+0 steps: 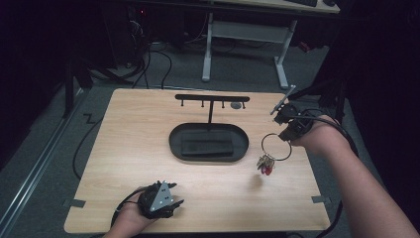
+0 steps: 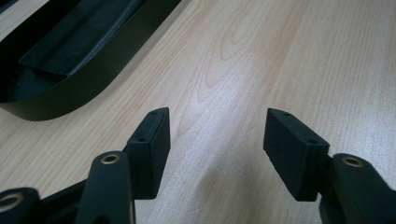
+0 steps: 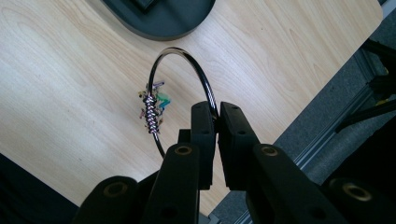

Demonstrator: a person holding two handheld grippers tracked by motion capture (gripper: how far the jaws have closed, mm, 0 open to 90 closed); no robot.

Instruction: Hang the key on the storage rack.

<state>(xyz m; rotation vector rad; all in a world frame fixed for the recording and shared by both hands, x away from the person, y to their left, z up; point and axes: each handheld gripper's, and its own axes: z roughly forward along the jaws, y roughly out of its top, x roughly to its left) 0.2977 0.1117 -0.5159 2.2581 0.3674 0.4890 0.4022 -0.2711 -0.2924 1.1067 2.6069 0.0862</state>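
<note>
While the right gripper (image 1: 288, 133) is held above the right part of the wooden table (image 1: 124, 148), its two black jaws are pressed together on the thin metal key ring (image 1: 276, 147), which hangs from them in the air. In the right gripper view the jaws pinch the wire of the key ring (image 3: 180, 56) at its near side, and the loop stands out in front of them. A bunch of small keys (image 1: 266, 164) hangs at the lowest part of the ring, with one red piece among them; their shadow falls on the table below. Just to the left of the ring is the black oval tray (image 1: 176, 144), and from it rises a black stand with a cross bar (image 1: 212, 97) that carries small hooks. The left gripper (image 1: 161, 201) rests low near the front edge of the table, well apart from the ring; its jaws are spread, with only bare wood between them. I cannot read any writing or brand on these things.
</note>
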